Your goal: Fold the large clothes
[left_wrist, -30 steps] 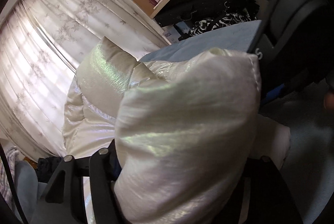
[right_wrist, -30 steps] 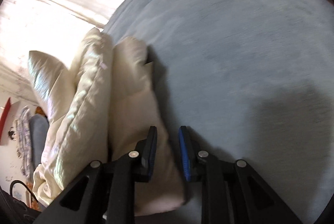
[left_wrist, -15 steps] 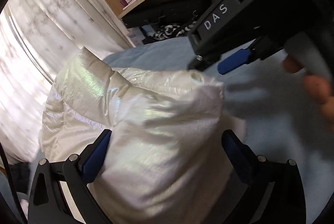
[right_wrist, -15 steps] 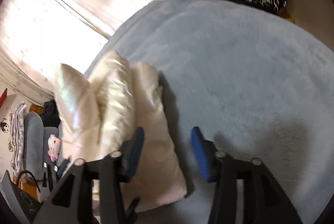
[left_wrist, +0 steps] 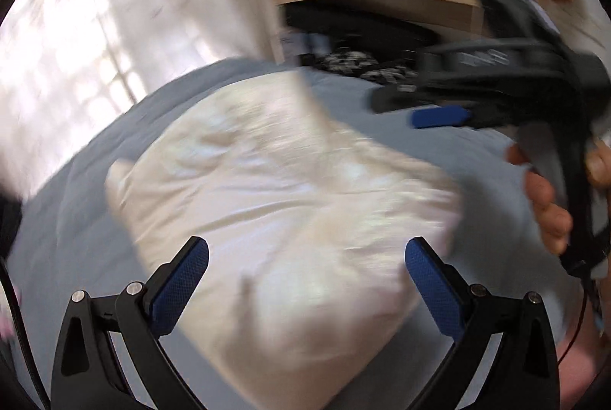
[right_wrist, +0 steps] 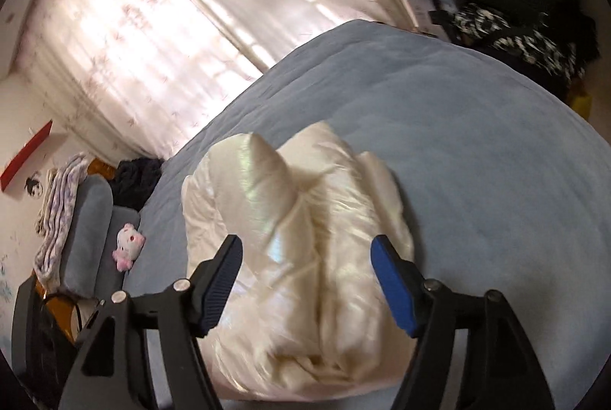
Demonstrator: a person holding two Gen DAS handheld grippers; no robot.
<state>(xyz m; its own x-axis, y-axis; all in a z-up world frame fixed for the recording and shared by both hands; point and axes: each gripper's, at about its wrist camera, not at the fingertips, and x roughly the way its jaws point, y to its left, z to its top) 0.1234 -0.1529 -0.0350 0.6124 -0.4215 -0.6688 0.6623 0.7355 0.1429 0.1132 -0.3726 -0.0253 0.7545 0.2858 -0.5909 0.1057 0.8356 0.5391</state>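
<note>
Though blurred, the cream jacket (left_wrist: 290,219) lies on the bed (right_wrist: 477,142).

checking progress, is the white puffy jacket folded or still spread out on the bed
Folded. The white puffy jacket lies on the blue bed cover as a compact bundle of stacked layers, with neither claw gripping it.

Bedroom: bed (right_wrist: 477,127), curtained window (right_wrist: 152,28), plush toy (right_wrist: 128,246).

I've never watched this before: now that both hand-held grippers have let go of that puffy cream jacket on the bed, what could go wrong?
1. The folded puffy jacket looks springy; released, it may puff open.
2. The open left hand-held gripper and right hand-held gripper, jaws just widened, hang close above and could snag the fabric.
</note>
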